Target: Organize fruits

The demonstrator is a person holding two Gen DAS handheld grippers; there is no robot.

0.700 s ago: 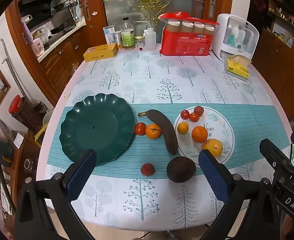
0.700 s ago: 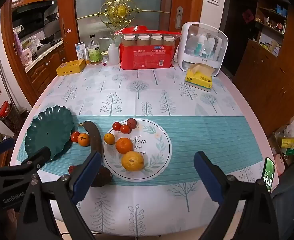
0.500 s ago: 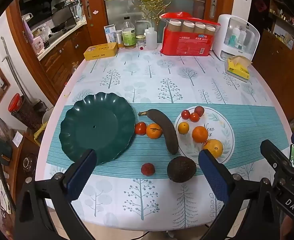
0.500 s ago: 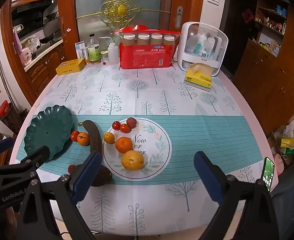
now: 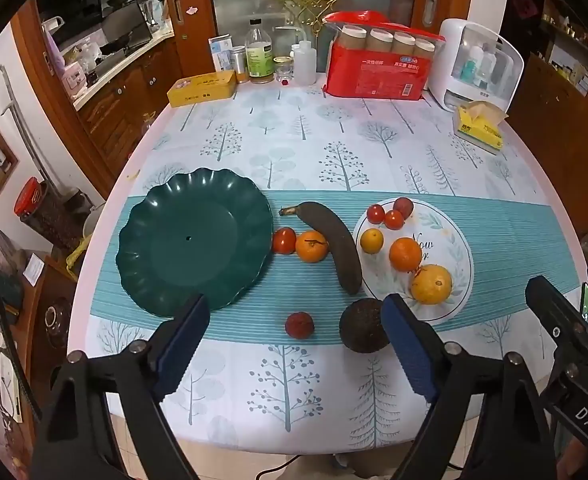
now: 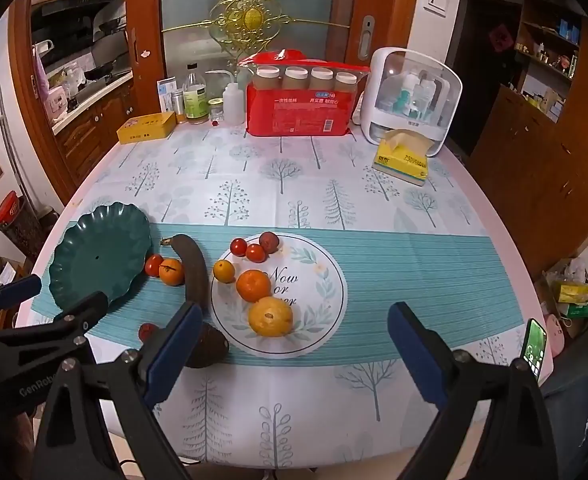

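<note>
An empty dark green scalloped plate lies at the table's left. Right of it lie a tomato, a small orange and a blackened banana. On a printed white circle lie several small tomatoes, a plum, two oranges and a yellow citrus. A dark avocado and a small red fruit lie nearer me. My left gripper is open and empty above the near table edge. My right gripper is open and empty, to its right.
At the back stand a yellow tin, bottles, a red pack of paper cups, a white storage box and a yellow tissue pack. Wooden cabinets flank the table. A phone shows at the right.
Both views have shifted only slightly; the left gripper has edged a little forward. The fruits and plate have not moved. Both grippers stay open.
</note>
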